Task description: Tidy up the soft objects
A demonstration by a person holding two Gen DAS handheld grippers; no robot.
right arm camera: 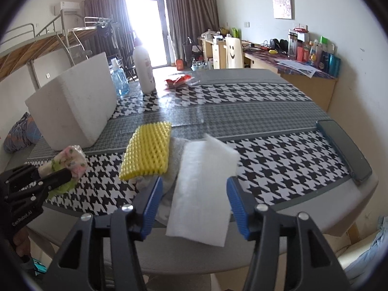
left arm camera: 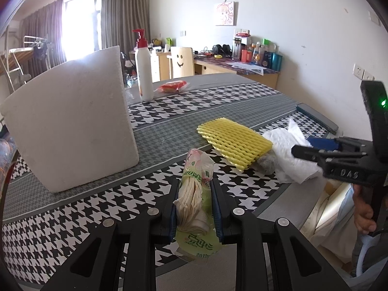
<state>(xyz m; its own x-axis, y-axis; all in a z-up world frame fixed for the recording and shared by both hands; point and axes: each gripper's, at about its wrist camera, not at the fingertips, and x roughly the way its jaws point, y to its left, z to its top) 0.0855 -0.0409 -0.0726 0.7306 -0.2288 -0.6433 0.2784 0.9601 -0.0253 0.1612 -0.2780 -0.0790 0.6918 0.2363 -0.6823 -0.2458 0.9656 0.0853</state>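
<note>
White tissue sheet [right arm camera: 202, 189] is light, limp and easily torn; it lies on the checked tablecloth [right arm camera: 278, 155] at the near table edge, beside the yellow foam net [right arm camera: 148, 152], and overhangs the edge slightly. Take it at the overhanging end so that the pads pinch the sheet rather than scrape the cloth. Your right gripper [right arm camera: 194, 206] stands about half open, jaws either side of the sheet and clear of it. Your left gripper [left arm camera: 195, 208] is clamped on a soft tissue pack [left arm camera: 194, 194] in crinkly film; squeeze gently.
</note>
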